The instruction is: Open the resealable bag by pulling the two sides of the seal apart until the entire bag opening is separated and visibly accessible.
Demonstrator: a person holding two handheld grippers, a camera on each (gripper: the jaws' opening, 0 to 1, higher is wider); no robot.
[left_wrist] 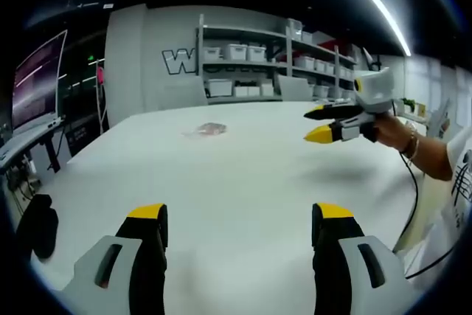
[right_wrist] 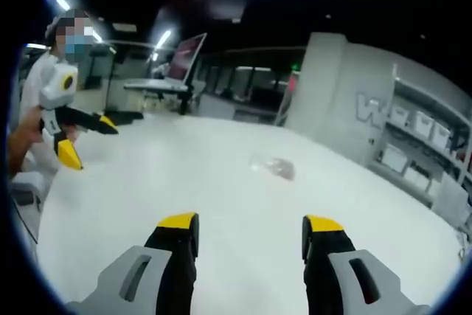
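A small clear resealable bag point(left_wrist: 206, 130) with something reddish inside lies flat on the white table point(left_wrist: 243, 175), far from both grippers. My left gripper point(left_wrist: 240, 215) is open above the table's near side, with nothing between its yellow-tipped jaws. My right gripper point(left_wrist: 317, 124) hovers at the right, held by a hand, jaws apart and empty. In the right gripper view the bag point(right_wrist: 274, 167) lies ahead and slightly right of my open right gripper point(right_wrist: 249, 223). There my left gripper point(right_wrist: 90, 142) hangs open over the table's left edge.
Shelves with white bins point(left_wrist: 251, 64) stand behind the table against a grey wall. A monitor point(left_wrist: 35, 82) on a stand is at the left, and a black chair point(left_wrist: 37, 223) sits by the table edge. A person point(right_wrist: 44, 86) stands at the table.
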